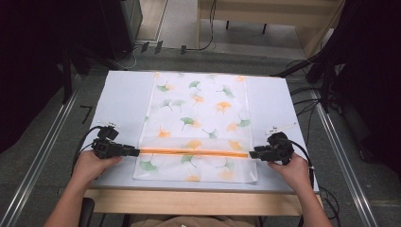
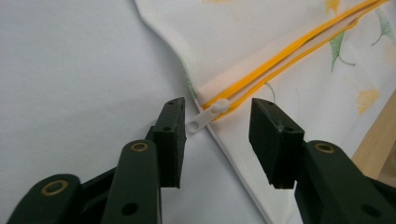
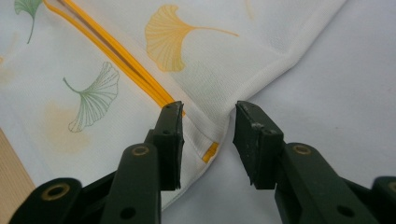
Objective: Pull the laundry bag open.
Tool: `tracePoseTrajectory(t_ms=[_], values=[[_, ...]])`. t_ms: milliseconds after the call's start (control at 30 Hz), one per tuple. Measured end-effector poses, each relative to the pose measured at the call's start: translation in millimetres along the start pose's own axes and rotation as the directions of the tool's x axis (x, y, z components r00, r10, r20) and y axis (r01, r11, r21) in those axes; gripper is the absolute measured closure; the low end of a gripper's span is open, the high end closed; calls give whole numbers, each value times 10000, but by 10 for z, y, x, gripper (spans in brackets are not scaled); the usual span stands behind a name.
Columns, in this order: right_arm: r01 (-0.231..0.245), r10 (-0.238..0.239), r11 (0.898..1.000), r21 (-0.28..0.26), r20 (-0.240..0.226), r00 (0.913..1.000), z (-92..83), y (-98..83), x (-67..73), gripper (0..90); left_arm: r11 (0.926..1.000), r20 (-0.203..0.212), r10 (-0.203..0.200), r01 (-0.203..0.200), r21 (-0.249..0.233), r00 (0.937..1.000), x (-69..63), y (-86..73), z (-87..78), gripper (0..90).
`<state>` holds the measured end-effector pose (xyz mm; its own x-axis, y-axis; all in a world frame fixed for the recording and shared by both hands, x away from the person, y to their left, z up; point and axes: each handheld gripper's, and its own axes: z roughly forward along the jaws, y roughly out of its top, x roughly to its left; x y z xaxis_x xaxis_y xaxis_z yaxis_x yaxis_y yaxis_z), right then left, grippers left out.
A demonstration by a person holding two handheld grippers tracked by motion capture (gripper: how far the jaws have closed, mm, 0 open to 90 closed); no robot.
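Both grippers' fingers (image 2: 170,135) stand released, zipper pull (image 2: 205,119) and bag corner (image 3: 210,140) lying between them

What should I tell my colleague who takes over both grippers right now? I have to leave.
Left gripper: open, jaws either side of the white zipper pull, not pressing it.
Right gripper: open, around the bag's other edge where the orange zipper ends.
Ginkgo-print bag: flat on the white table, zipper across its near part.
Done: the pull sits at the left end; the zipper looks slightly parted beside it.
Left: probably nothing is gripped, so regrip before any further zipping.
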<state>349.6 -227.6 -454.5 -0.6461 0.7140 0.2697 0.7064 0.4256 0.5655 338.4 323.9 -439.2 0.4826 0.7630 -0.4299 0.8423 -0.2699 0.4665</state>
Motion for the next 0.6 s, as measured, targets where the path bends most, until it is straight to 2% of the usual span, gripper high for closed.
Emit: tracePoseTrajectory(t_ms=[167,333,500,600], values=[[-40,40,9997,-253,20,10000,-47,15,-7,602,9990,4,-39,39,-455,10000,1,8,-54,497],[-196,191,9960,-866,-66,9998,-147,30,-11,541,9962,-96,65,-73,-869,9999,-12,8,-101,449],[-238,243,9935,-1114,30,9997,-181,33,-29,514,9901,-757,573,-664,-1239,9955,-60,15,-174,413],[-185,199,9904,-1368,89,9998,-208,28,-37,479,9863,-747,552,-661,-1514,9957,-58,15,-212,406]])
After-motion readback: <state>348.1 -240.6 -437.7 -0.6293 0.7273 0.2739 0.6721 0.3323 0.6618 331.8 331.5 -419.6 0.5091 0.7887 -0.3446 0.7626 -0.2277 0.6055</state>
